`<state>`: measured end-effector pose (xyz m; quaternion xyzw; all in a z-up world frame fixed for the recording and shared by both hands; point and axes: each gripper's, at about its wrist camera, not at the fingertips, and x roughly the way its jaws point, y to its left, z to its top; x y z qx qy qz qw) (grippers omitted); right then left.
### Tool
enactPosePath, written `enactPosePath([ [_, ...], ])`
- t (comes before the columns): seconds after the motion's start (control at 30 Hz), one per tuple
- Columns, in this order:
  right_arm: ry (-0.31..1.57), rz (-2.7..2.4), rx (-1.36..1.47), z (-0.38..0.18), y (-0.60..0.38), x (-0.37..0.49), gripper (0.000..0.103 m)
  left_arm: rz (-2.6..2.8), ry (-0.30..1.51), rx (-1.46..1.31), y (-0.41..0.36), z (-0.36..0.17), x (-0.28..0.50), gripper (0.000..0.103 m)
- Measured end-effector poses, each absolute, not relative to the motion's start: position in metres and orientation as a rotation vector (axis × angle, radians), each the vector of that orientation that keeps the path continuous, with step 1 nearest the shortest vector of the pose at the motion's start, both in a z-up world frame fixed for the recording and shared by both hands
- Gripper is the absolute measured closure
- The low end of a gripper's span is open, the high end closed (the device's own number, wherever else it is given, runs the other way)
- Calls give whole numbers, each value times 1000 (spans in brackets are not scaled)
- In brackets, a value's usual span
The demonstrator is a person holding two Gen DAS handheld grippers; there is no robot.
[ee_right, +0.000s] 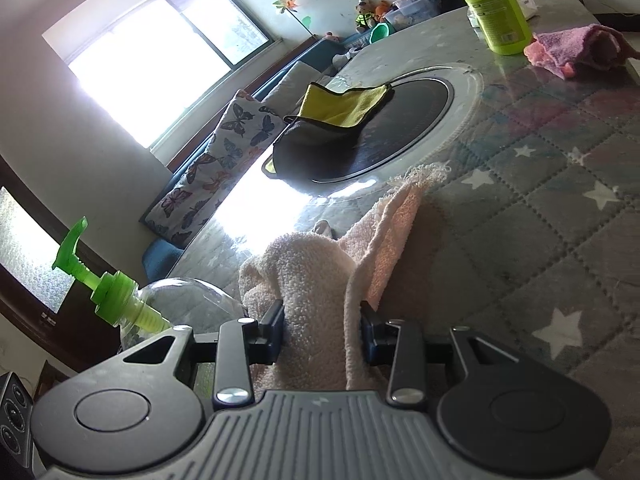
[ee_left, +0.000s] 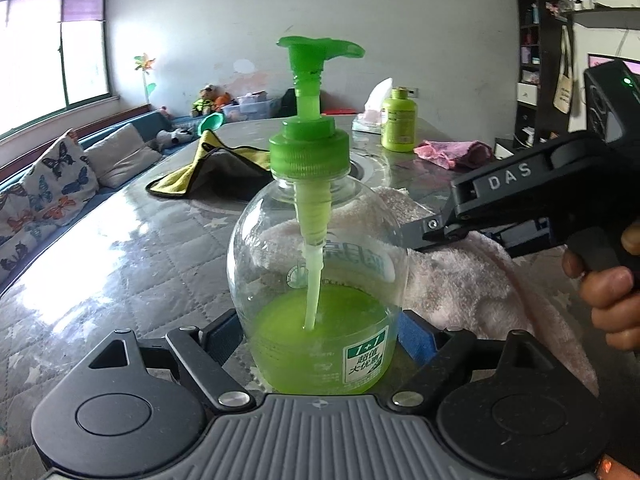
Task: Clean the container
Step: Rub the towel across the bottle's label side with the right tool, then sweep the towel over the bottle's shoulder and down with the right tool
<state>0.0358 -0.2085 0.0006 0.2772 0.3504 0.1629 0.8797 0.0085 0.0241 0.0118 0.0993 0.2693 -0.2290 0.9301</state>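
A clear pump bottle (ee_left: 320, 264) with a green cap and green soap in its lower part stands upright on the table. My left gripper (ee_left: 320, 336) is shut on its base, blue pads pressed to both sides. My right gripper (ee_right: 322, 332) is shut on a bunched pale pink towel (ee_right: 316, 280), which rests against the bottle's right side (ee_left: 440, 272). In the left wrist view that gripper comes in from the right, held by a hand (ee_left: 612, 292). The bottle (ee_right: 176, 300) shows at the lower left of the right wrist view.
A yellow and grey cloth (ee_left: 200, 172) lies over a round dark hob (ee_right: 400, 120) set in the table. A green plastic bottle (ee_left: 398, 120) and a pink cloth (ee_left: 452, 152) stand farther back. A sofa with butterfly cushions (ee_left: 48, 200) runs along the left.
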Motion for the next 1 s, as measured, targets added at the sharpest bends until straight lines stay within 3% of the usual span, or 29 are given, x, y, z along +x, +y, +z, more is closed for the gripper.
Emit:
enactPosePath([
  [0.27, 715, 320, 598, 3, -217, 32, 68, -560, 537, 239, 23, 10, -4, 17],
  [0.63, 547, 443, 622, 61, -216, 22, 69, -587, 537, 255, 16, 6, -2, 17],
  [1.0, 677, 390, 593, 21, -209, 34, 68, -586, 537, 256, 13, 3, 0, 16],
])
